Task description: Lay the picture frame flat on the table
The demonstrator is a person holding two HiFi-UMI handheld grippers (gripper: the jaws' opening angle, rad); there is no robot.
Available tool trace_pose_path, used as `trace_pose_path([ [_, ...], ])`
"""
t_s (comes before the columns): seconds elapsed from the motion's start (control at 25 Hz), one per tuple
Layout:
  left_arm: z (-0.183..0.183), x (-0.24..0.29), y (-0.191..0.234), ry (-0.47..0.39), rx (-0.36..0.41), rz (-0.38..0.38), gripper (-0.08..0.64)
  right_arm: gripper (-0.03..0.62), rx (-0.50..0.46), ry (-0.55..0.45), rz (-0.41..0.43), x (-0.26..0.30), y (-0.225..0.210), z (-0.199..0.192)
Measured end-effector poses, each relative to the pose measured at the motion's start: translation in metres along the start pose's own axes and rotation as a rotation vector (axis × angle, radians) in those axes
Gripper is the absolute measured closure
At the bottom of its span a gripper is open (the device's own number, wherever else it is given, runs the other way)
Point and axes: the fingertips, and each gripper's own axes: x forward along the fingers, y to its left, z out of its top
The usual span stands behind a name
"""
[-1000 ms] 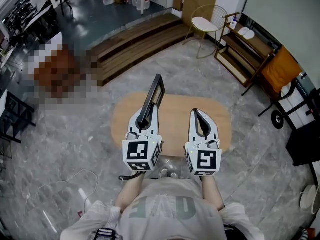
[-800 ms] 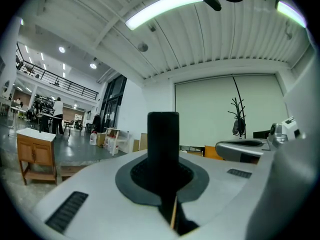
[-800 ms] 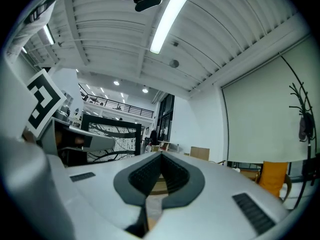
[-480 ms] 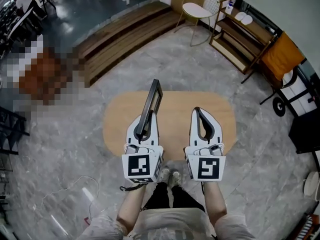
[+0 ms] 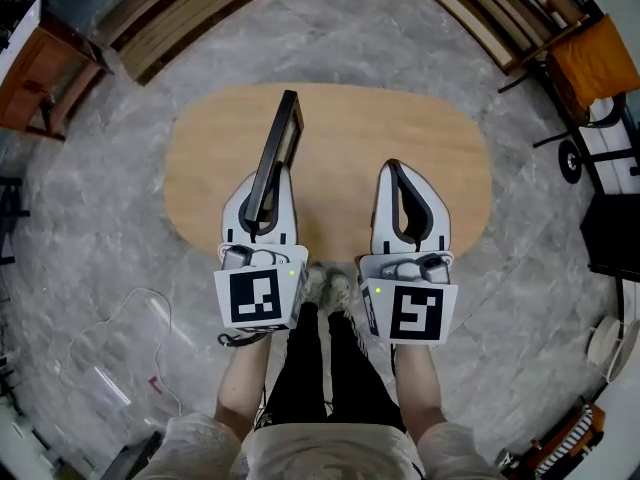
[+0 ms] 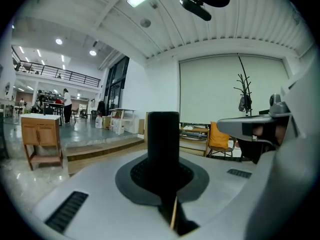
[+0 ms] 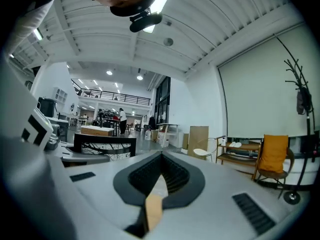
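Observation:
My left gripper (image 5: 266,171) is shut on a black picture frame (image 5: 277,146), which stands on edge and slants up and away over the near left part of the oval wooden table (image 5: 440,168). In the left gripper view the frame (image 6: 163,139) rises as a dark bar straight out of the closed jaws. My right gripper (image 5: 393,167) hovers beside it over the table's near edge, shut with nothing between its jaws. The right gripper view shows its jaws (image 7: 160,159) meeting at a point and the frame (image 7: 105,145) off to the left.
Wooden steps (image 5: 190,13) and a wooden cabinet (image 5: 45,63) lie beyond the table at the left. A low shelf (image 5: 505,13) and an orange chair (image 5: 600,58) stand at the right. A cable (image 5: 130,313) trails on the marble floor by the person's feet (image 5: 328,286).
The head view has tilted down, so the table fills more of the picture. Both grippers keep the same stance; the frame stays in the left one.

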Motion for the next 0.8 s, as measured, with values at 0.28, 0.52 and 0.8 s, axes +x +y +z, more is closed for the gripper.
trace_pose_path([
  [0.28,-0.066,0.005,-0.003,0.027,-0.049,-0.002,0.541,0.586,0.079,0.092,0.017,-0.005,0.022,-0.083],
  [0.52,-0.122,-0.003,-0.007,0.096,-0.111,0.006,0.541,0.586,0.095,0.157,0.025,-0.016,0.033,-0.137],
  [0.8,-0.189,-0.013,-0.012,0.203,-0.135,0.016,0.541,0.586,0.136,0.229,0.021,-0.027,0.031,-0.186],
])
